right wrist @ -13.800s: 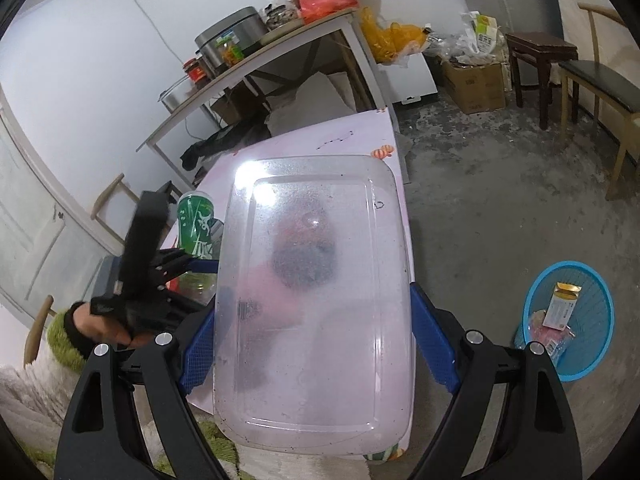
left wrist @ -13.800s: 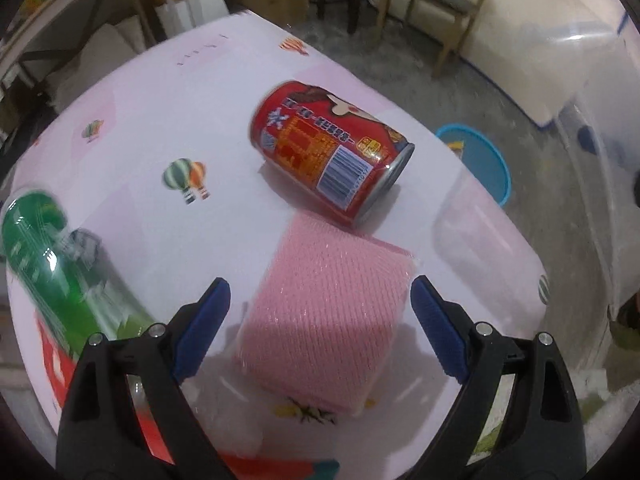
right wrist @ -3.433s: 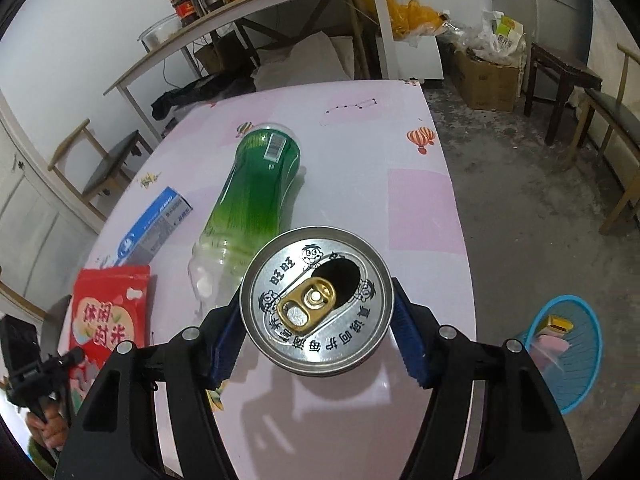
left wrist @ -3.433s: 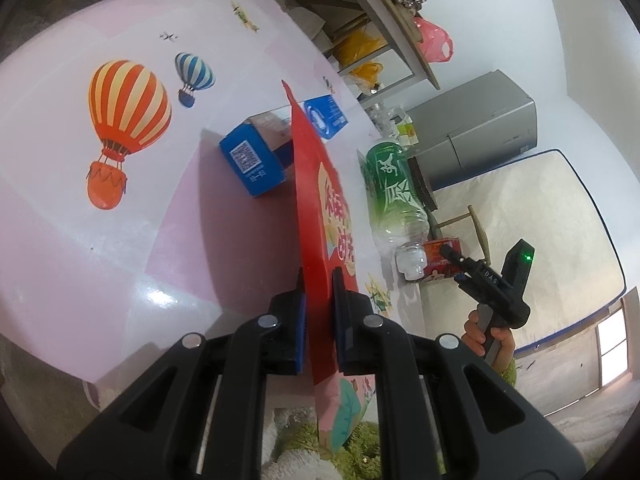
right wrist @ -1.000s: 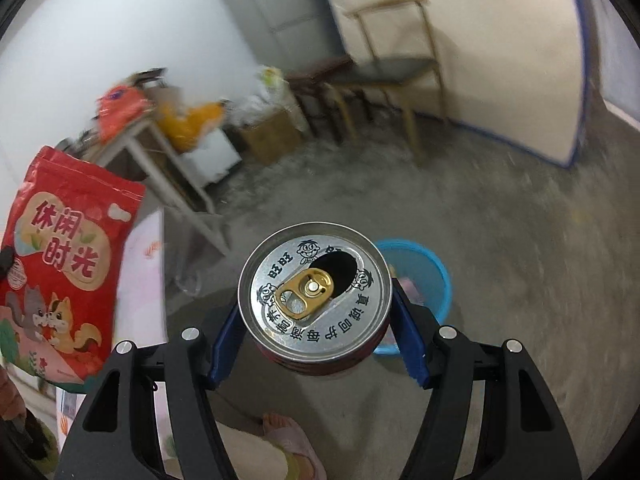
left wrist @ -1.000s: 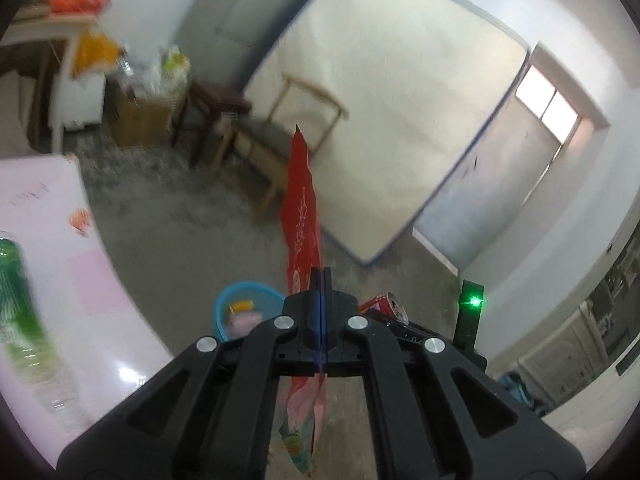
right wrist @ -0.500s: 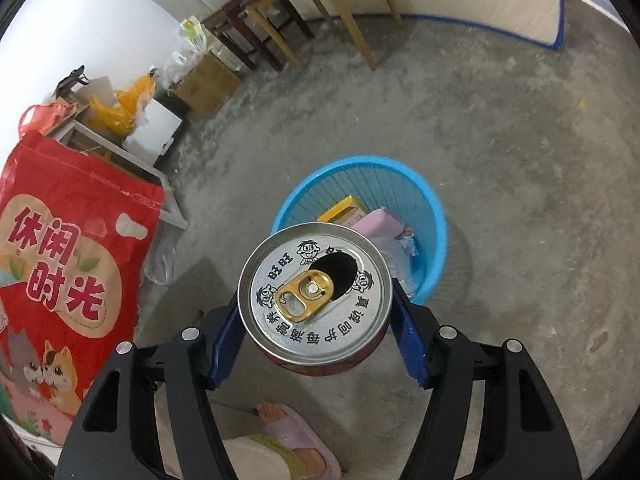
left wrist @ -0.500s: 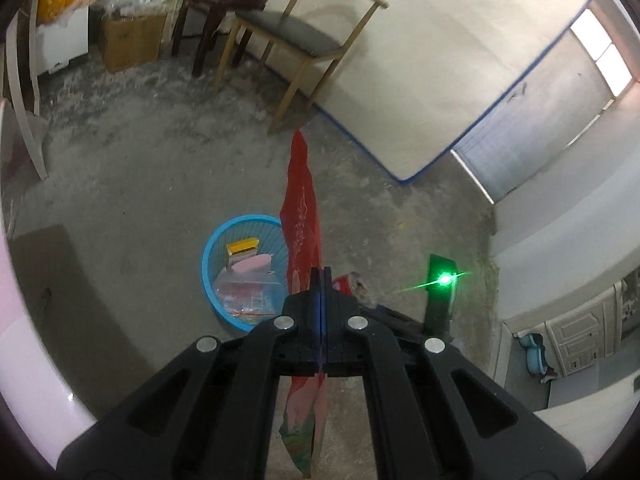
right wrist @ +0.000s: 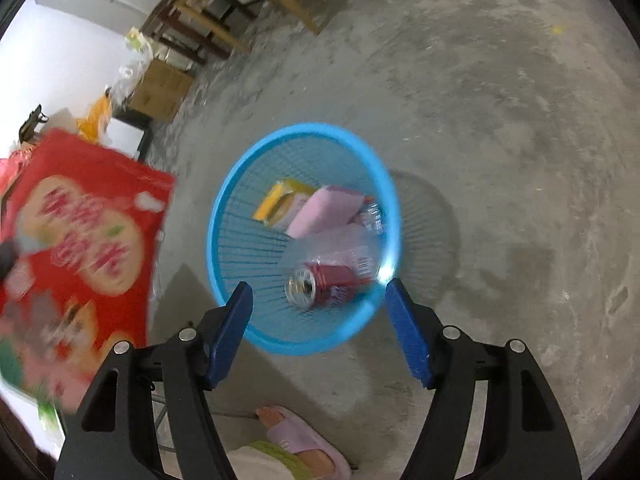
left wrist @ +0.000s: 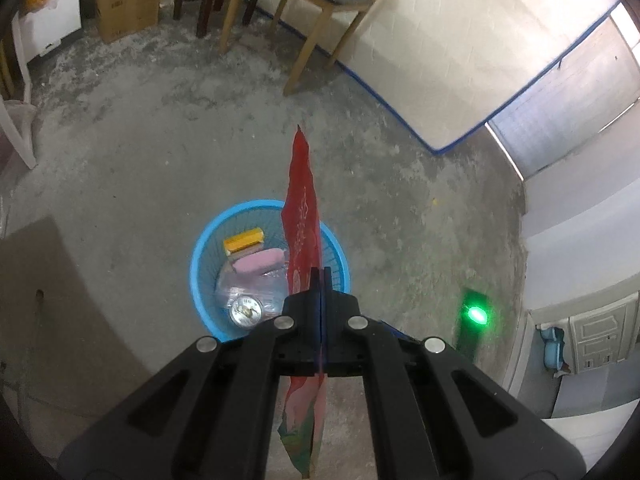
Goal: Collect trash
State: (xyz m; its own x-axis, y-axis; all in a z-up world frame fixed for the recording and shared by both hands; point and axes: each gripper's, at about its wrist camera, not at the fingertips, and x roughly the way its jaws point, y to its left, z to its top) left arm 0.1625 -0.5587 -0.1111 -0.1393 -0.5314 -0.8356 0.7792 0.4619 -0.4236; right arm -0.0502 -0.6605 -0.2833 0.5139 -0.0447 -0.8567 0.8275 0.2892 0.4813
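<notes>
**Can dropped; snack bag next over basket**

Right gripper jaws have just been opening, nothing between them; red can lies in blue basket. Left gripper clenched on red snack bag, edge-on, long axis pointing 12 o'clock. Basket rim at 10 o'clock, just beyond the tips. Bare concrete floor; wooden chair at 12.

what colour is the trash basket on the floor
Bright blue basket, clearest in the right wrist view.
</notes>
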